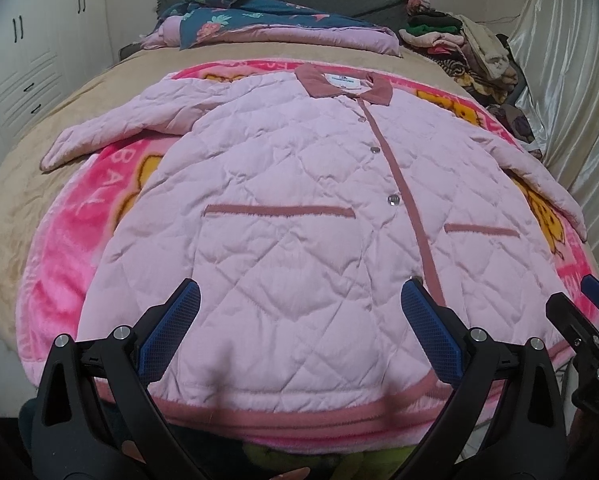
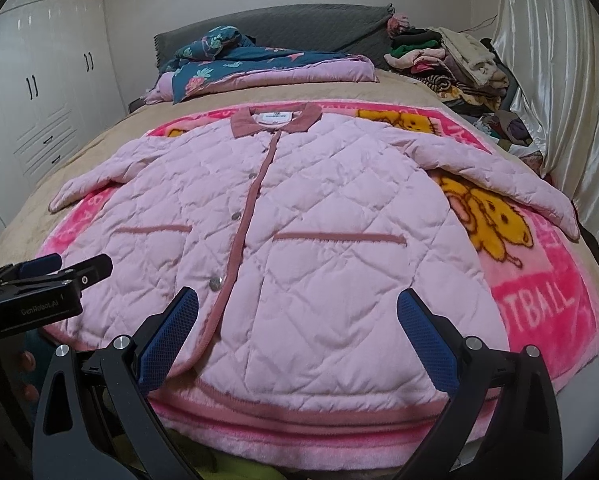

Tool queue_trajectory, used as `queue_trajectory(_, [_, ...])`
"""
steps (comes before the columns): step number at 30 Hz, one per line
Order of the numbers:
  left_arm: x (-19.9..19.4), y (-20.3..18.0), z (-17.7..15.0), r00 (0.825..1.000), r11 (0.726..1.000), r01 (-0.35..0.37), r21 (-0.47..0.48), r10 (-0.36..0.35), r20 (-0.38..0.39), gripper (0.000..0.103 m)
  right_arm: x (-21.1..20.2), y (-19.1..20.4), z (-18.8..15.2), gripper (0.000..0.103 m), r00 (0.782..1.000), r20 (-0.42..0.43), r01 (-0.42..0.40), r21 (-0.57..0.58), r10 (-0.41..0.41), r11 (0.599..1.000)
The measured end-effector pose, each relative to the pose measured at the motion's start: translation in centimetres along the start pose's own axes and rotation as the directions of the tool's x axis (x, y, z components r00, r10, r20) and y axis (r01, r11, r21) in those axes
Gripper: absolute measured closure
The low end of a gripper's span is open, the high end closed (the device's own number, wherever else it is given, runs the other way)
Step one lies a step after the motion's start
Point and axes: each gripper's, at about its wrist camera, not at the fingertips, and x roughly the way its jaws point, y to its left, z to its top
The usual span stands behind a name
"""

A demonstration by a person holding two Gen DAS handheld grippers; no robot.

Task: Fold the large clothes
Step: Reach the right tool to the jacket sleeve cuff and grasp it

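Hovering spread left gripper (image 1: 299, 312), right gripper (image 2: 297, 316) over jacket (image 1: 283, 184), clothes pile (image 1: 459, 44) beyond

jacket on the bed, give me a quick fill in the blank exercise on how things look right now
1. The pink quilted jacket lies flat with its front facing ____.
2. Its collar points ____ from the grippers.
3. The left gripper and the right gripper both have their jaws ____.
4. Under the jacket lies a bright pink ____ printed with yellow cartoon figures.

Missing words: up; away; open; blanket
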Motion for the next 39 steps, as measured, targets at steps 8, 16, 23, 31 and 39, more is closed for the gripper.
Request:
queue_trajectory(8, [1.5,0.2,2.9,1.000,0.999,0.005,-0.037,-0.006,-0.006,0.009,1.5,-1.3,3.1,0.004,1.000,0.028,0.008,0.018,-0.009,1.000])
queue_trajectory(16, [3.3,-0.8,5.9,1.000,0.999,0.017,-0.028,-0.017,-0.004,0.009,3.4,-3.3,6.7,0.004,0.999,0.049,0.013,0.045,-0.015,0.999])
queue_trajectory(23, [5.7,-1.9,8.6,0.998,0.998,0.055,-0.023,-0.055,-0.020,0.009,6.4,-5.6,9.4,0.004,1.000,0.028,0.010,0.099,-0.013,0.995])
queue_trajectory(31, [8.7,-3.9,12.3,0.996,0.997,0.080,0.010,-0.079,-0.036,0.009,10.0,-8.8,11.7,0.004,0.999,0.008,0.033,0.161,-0.035,0.986])
queue_trajectory(39, [12.0,-6.5,15.4,0.990,0.992,0.124,0.037,-0.121,-0.067,0.009,12.9,-15.4,12.6,0.004,0.996,-0.021,0.085,0.299,-0.083,0.951])
